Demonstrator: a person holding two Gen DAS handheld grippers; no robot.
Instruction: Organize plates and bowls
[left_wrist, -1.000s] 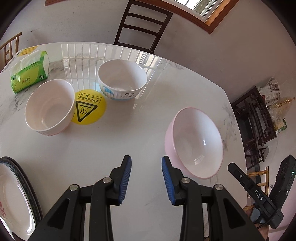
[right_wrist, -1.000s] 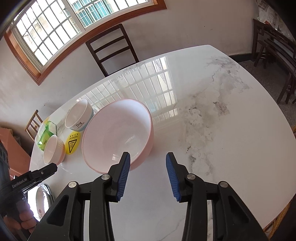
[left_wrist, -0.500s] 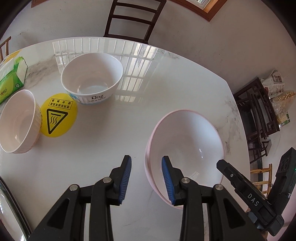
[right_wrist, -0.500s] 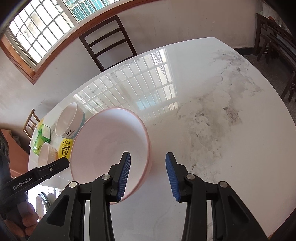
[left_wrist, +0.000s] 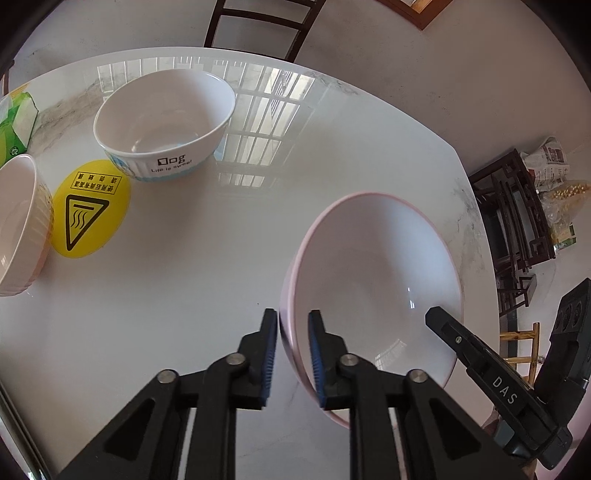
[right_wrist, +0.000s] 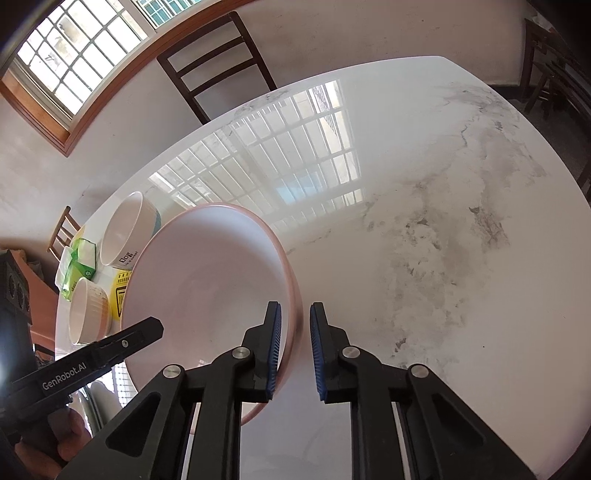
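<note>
Pink bowl (left_wrist: 373, 280) on near right tabletop (left_wrist: 184, 288). Left tool (left_wrist: 291, 354) and right tool (right_wrist: 295, 350) each straddling opposite rim edges, narrowly parted, grip unconfirmed. Likely two-sided hold for steady lift toward far-left bowls.
</note>
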